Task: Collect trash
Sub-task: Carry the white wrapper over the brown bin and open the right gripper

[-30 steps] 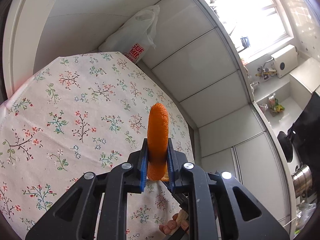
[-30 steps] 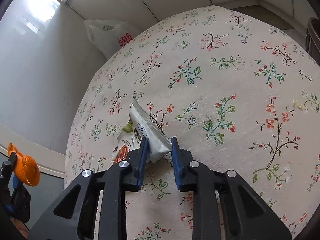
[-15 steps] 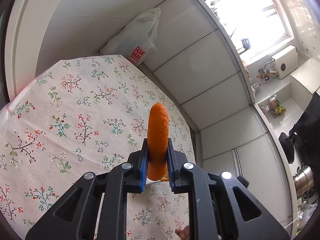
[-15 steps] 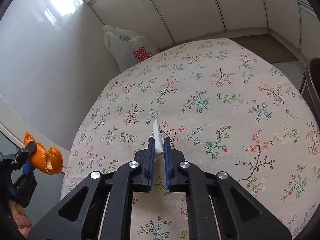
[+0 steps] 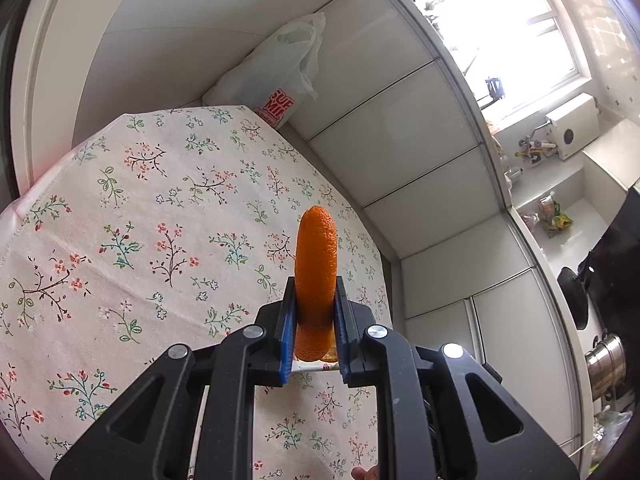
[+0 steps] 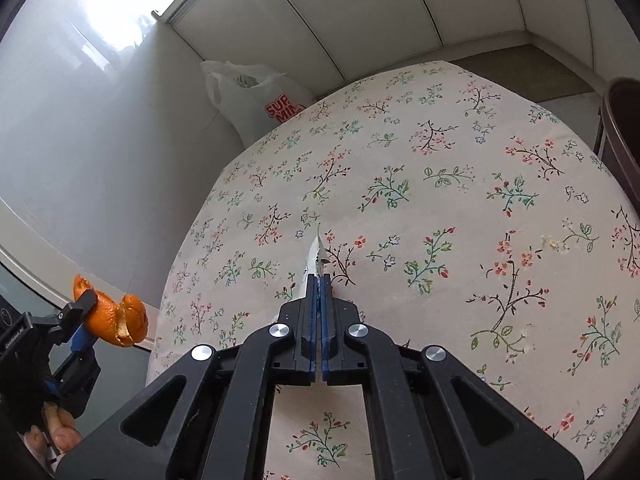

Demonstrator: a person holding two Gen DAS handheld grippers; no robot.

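Observation:
My left gripper (image 5: 315,300) is shut on an orange peel (image 5: 316,264) and holds it up above the floral tablecloth (image 5: 140,220). The same peel (image 6: 116,320) and the left gripper (image 6: 82,314) show at the lower left of the right wrist view, off the table's edge. My right gripper (image 6: 319,284) is shut on a white snack wrapper (image 6: 316,254), held edge-on and lifted above the tablecloth (image 6: 440,200). A white plastic bag (image 5: 276,76) with red print stands on the floor behind the table; it also shows in the right wrist view (image 6: 256,100).
White cabinet panels (image 5: 400,120) run behind the table. A kitchen counter (image 5: 568,240) with a steel pot (image 5: 608,364) lies at the right. A dark chair (image 6: 624,132) stands at the table's right edge. Small crumbs (image 6: 554,242) lie on the cloth.
My right gripper closed on the wrapper and lifted it off the table. The left gripper kept the peel and drew back slightly from the table.

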